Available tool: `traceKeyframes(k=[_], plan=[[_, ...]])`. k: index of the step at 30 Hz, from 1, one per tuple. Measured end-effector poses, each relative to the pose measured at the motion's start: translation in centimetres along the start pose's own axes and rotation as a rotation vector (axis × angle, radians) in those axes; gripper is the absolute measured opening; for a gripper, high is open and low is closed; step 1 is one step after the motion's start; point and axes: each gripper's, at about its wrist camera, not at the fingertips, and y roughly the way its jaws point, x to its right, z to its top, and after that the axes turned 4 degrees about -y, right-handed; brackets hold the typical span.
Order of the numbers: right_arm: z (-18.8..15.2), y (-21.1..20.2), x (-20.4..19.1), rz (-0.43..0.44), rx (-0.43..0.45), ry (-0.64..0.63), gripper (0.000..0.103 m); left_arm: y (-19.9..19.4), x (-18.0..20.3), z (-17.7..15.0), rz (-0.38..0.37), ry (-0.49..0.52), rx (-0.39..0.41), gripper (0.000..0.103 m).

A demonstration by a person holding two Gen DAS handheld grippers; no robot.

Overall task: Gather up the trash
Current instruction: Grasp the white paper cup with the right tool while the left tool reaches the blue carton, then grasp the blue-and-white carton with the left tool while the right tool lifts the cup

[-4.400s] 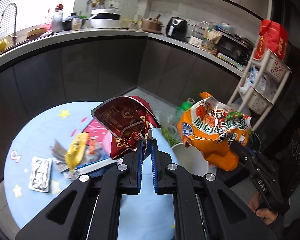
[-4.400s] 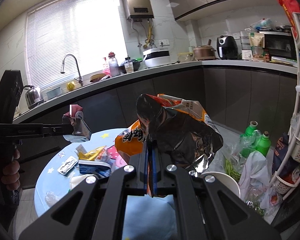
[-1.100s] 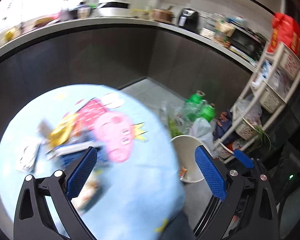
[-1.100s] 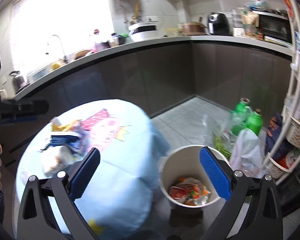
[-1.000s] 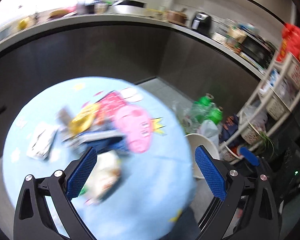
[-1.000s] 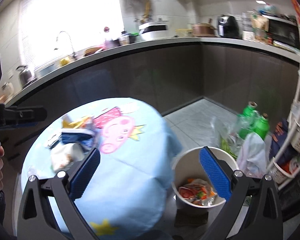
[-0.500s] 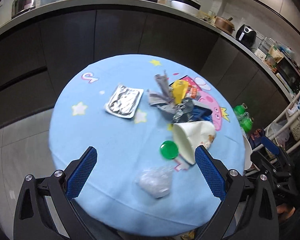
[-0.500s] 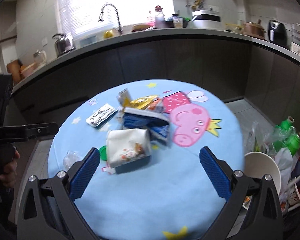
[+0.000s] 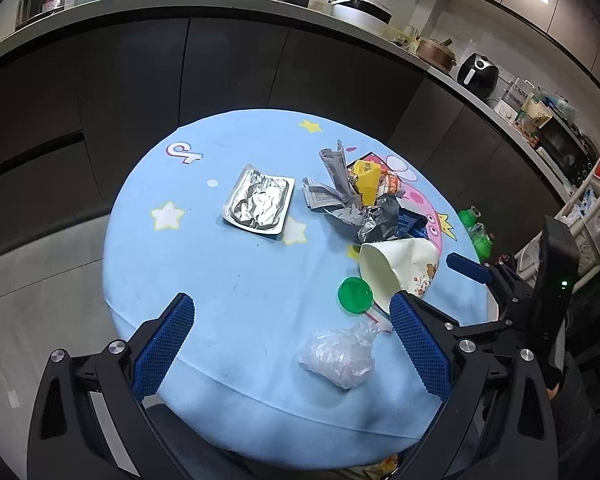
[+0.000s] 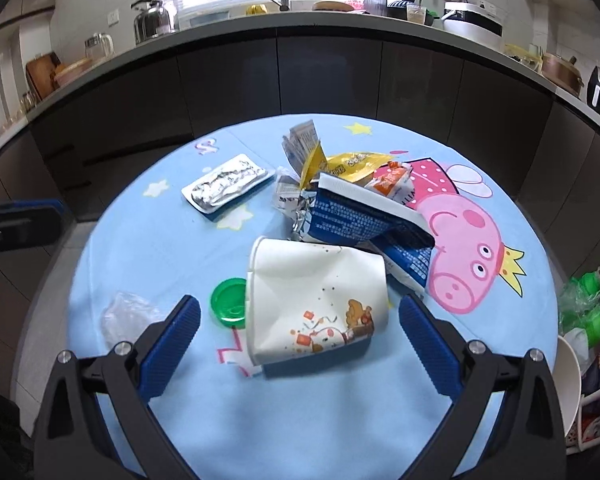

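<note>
Both snack bags pinched 4.4 s ago are gone from the jaws, and the views have swung from the white bin back over the round desk (image 10: 260, 420) with its light-blue cartoon cloth. The left hand-held gripper (image 9: 292, 344) is spread wide and empty above the crumpled clear plastic wrap (image 9: 338, 354). The right hand-held gripper (image 10: 300, 340) is also spread wide, holding nothing, framing the tipped white paper cup (image 10: 312, 304) beside the green bottle cap (image 10: 228, 304). The silver foil tray (image 10: 228, 182) lies apart on the desk.
</note>
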Motion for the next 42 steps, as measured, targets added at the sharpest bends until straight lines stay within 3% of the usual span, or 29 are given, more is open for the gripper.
traceKeyframes(k=[6, 9, 10, 22, 26, 36, 39, 42], plan=[[-0.5, 1.7, 0.3, -0.037, -0.034, -0.028, 0.098, 1.2, 0.7, 0.8, -0.036, 0.035, -0.014, 0.094], [-1.0, 1.6, 1.1, -0.036, -0.041, -0.002, 0.080, 1.9, 1.7, 1.5, -0.064, 0.061, -0.025, 0.093], [-1.2, 1.5, 1.4, -0.038, -0.046, 0.011, 0.080, 2.2, 2.2, 1.7, -0.074, 0.074, -0.028, 0.092], [-3.8, -3.3, 5.5, -0.093, 0.015, 0.133, 0.079, 8.4, 9.5, 4.5, -0.167, 0.219, -0.161, 0.043], [-4.5, -4.0, 6.4, -0.087, 0.030, 0.161, 0.080, 11.2, 11.5, 4.8, -0.154, 0.250, -0.213, 0.033], [-5.4, -4.4, 7.3, -0.068, 0.044, 0.198, 0.076, 15.4, 12.6, 5.8, -0.096, 0.229, -0.281, 0.031], [-5.5, -4.2, 7.4, -0.056, 0.035, 0.202, 0.074, 16.2, 12.8, 5.8, -0.082, 0.232, -0.301, 0.026], [-5.7, -4.1, 7.3, -0.052, 0.030, 0.202, 0.073, 16.9, 12.8, 5.9, -0.074, 0.223, -0.318, 0.014]])
